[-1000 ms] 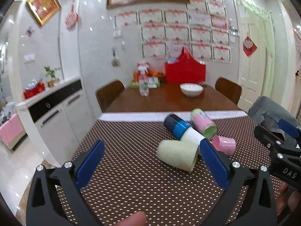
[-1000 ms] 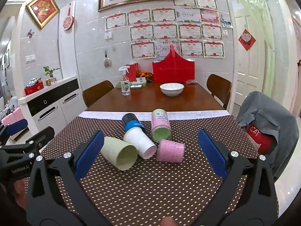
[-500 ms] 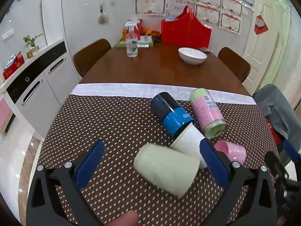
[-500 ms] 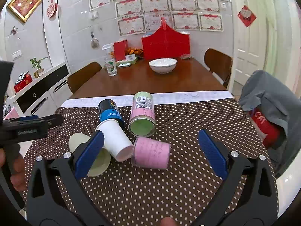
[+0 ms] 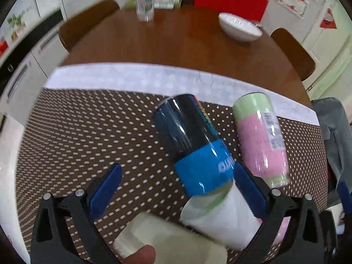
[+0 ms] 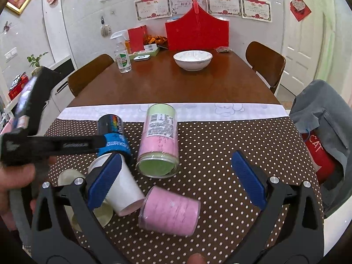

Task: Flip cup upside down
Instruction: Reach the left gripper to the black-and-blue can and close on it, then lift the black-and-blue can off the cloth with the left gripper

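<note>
Before me a brown wooden table [image 6: 176,88] carries a polka-dot cloth [image 6: 231,145] where a pale green cup [image 5: 167,239], white cup [image 6: 123,189], pink cup [image 6: 171,211], blue-black can [image 6: 114,136] and pink-green can [image 6: 158,140] lie tipped, with a white bowl [image 6: 192,59] beyond.

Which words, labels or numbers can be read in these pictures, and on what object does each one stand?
"CAT": white letters on the red bag under the grey jacket.
Blue-banded dark cup: white lettering, too distorted to read.
Green and pink cup: barcode sticker, print too small.
Wall certificates: characters too small.
Spray bottle: label illegible.
Left gripper: marking blurred.
</note>
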`<state>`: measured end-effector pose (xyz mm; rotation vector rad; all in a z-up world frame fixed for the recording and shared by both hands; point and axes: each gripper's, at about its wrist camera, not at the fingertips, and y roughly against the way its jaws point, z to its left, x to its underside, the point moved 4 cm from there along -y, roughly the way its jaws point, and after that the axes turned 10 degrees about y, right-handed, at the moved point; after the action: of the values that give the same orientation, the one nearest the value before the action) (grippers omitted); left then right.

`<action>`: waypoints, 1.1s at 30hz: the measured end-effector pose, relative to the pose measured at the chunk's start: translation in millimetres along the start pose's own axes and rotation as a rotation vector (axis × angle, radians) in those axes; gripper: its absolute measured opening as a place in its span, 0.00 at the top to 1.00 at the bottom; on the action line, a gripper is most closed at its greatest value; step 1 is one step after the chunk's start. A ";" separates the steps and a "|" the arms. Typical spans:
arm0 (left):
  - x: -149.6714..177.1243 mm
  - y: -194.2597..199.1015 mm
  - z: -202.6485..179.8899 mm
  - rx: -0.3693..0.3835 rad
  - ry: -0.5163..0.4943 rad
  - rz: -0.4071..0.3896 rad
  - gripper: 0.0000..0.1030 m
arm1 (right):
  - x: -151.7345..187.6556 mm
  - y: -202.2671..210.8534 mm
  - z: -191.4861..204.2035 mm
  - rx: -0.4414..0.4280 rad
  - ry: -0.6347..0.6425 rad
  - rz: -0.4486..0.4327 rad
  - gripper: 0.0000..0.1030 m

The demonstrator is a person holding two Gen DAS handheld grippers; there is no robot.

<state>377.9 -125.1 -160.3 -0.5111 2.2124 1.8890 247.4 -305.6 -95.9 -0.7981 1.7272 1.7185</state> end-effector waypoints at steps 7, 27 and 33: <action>-11.8 -33.6 -8.1 0.030 0.005 0.101 0.06 | 0.4 -14.2 -8.5 -0.004 -0.021 0.018 0.05; -39.9 -31.0 -7.6 0.023 -0.127 0.129 0.36 | 5.7 0.6 -11.3 0.004 -0.055 0.008 0.05; -32.6 -26.0 -1.8 -0.001 -0.164 0.162 0.36 | 6.6 9.8 -7.1 0.004 -0.053 -0.002 0.05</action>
<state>417.9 -125.7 -172.2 -0.1743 2.2035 1.9323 235.8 -312.9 -94.3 -0.7464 1.6934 1.7194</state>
